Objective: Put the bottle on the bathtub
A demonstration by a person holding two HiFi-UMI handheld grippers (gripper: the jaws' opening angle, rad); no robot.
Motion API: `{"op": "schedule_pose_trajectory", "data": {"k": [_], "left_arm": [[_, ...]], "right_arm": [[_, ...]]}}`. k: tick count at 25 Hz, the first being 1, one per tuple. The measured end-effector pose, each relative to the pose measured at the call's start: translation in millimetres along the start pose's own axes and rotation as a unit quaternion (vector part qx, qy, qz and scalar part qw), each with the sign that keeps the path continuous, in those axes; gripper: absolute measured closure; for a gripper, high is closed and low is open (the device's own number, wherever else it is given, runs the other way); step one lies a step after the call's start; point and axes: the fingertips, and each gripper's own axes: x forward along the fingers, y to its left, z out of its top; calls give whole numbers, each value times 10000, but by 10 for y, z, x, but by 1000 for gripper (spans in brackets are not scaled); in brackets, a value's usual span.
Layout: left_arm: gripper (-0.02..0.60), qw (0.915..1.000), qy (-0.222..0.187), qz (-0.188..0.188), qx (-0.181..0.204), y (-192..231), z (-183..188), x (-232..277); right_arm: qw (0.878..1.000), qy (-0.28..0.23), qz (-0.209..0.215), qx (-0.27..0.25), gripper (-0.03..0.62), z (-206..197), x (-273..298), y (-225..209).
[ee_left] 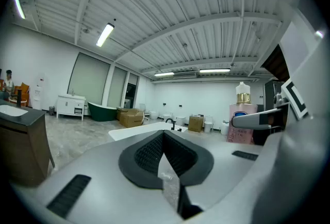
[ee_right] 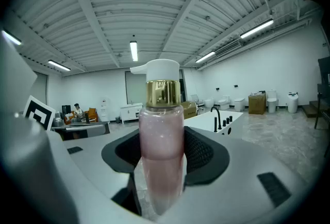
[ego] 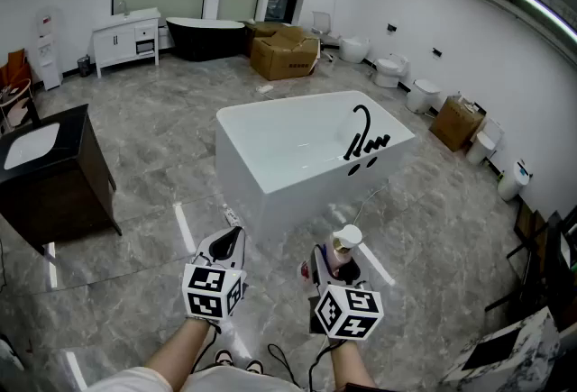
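A pink pump bottle (ee_right: 161, 138) with a gold collar and white pump head stands upright between the jaws of my right gripper (ee_right: 162, 187), which is shut on it. In the head view the bottle (ego: 343, 248) shows just ahead of the right gripper (ego: 335, 277), short of the white bathtub (ego: 270, 192). A black faucet (ego: 361, 131) stands on the tub's right end. My left gripper (ego: 225, 246) hangs beside the right one, jaws shut with nothing between them (ee_left: 167, 179). In the left gripper view, the bottle (ee_left: 242, 120) appears at the right.
A dark vanity with a white basin (ego: 45, 169) stands to the left. Cardboard boxes (ego: 285, 51), a black tub (ego: 206, 36) and a white cabinet (ego: 126, 40) line the back. Toilets (ego: 390, 70) run along the right wall. A person sits far off (ee_right: 78, 112).
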Motion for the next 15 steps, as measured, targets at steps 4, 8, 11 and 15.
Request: {"op": "schedule_pose_trajectory", "data": {"k": [4, 8, 11, 15], "left_arm": [[578, 10000, 3, -33, 32, -7, 18, -7], [578, 10000, -8, -27, 23, 51, 38, 9], [578, 10000, 24, -36, -1, 110, 18, 38], [578, 9999, 64, -80, -24, 210, -5, 79]], "right_arm": [[10000, -15, -6, 36, 354, -2, -23, 17], [9999, -35, 26, 123, 353, 9, 12, 47], [9996, -56, 38, 271, 353, 11, 57, 59], [9995, 25, -68, 299, 353, -17, 146, 81]]}}
